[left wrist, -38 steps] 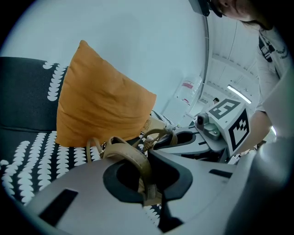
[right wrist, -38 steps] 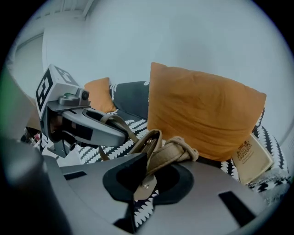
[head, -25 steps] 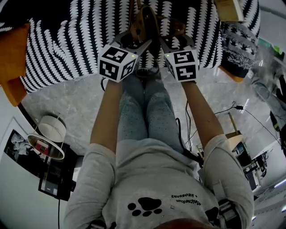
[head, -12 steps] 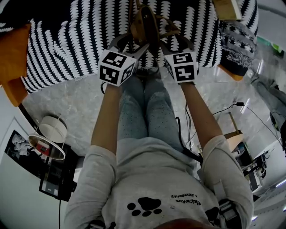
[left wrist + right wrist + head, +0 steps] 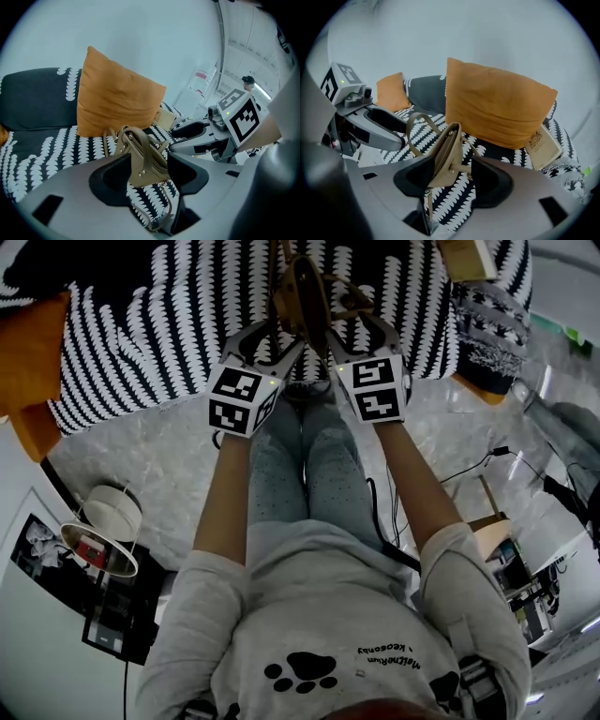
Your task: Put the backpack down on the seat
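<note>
The backpack [image 5: 302,292] is a small tan bag with thin straps, standing upright on the black-and-white patterned sofa seat [image 5: 159,324]. My left gripper [image 5: 272,334] and right gripper [image 5: 352,329] flank it, both open. In the left gripper view the backpack [image 5: 143,159] stands between the wide jaws of the left gripper [image 5: 149,176], and a strap trails on the seat below. In the right gripper view the backpack [image 5: 445,154] leans near the left jaw of the right gripper [image 5: 450,180], with a gap on the other side.
A large orange cushion [image 5: 497,108] stands behind the bag and a smaller one [image 5: 391,91] lies further along the sofa. A book [image 5: 541,143] lies by the armrest. In the head view a white lamp [image 5: 108,521] and cables [image 5: 469,470] are on the marble floor.
Both grippers' jaws have spread apart from the backpack's sides. The backpack stays standing on the seat, and the hands have shifted only slightly.
</note>
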The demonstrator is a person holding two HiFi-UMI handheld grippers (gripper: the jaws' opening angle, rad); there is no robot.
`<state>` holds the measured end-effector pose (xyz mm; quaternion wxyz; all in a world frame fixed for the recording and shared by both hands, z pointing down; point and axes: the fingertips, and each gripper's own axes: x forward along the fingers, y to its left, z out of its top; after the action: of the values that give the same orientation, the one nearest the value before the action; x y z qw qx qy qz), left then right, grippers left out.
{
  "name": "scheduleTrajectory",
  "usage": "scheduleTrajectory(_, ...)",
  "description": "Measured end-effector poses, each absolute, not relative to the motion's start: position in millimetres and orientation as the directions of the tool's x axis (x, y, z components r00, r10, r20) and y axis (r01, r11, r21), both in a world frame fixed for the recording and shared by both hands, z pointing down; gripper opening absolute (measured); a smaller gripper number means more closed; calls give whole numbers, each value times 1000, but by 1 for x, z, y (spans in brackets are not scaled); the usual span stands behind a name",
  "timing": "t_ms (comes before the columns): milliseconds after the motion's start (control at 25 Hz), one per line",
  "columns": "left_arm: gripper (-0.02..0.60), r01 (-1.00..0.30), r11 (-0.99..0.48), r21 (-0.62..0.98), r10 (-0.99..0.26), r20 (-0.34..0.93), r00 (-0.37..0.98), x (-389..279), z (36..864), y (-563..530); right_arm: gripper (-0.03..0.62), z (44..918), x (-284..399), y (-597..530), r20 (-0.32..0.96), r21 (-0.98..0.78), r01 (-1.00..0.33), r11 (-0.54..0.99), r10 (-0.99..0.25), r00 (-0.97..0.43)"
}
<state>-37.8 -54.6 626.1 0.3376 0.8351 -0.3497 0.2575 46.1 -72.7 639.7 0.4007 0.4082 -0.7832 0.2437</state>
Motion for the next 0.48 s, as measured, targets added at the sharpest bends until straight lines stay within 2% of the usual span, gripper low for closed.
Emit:
scheduleTrajectory(160,242,-762,-533,368,-429,659,618,-35,607,-55,244,622,44,-75,813,-52,-843,535,-468,-347)
scheduleTrajectory(200,216,-765,-533,362,-438,655,615,-35,601,-56,244,616,42,-75,809,-52,-842,537,-471,-351)
scheduleTrajectory(280,120,-770,-538,343,-460,646,609,-32,589,-57,240,607,40,-74,805,-61,-840,539,-472,-361)
scheduleTrajectory(320,92,-769,-543,337,-467,640,610,-29,583,-58,226,602,40,-74,802,-70,-843,534,-473,-366)
scheduleTrajectory(480,54,-758,-552,347,-485,605,631,-16,559,-62,104,576,43,-76,779,-81,-858,508,-505,-372)
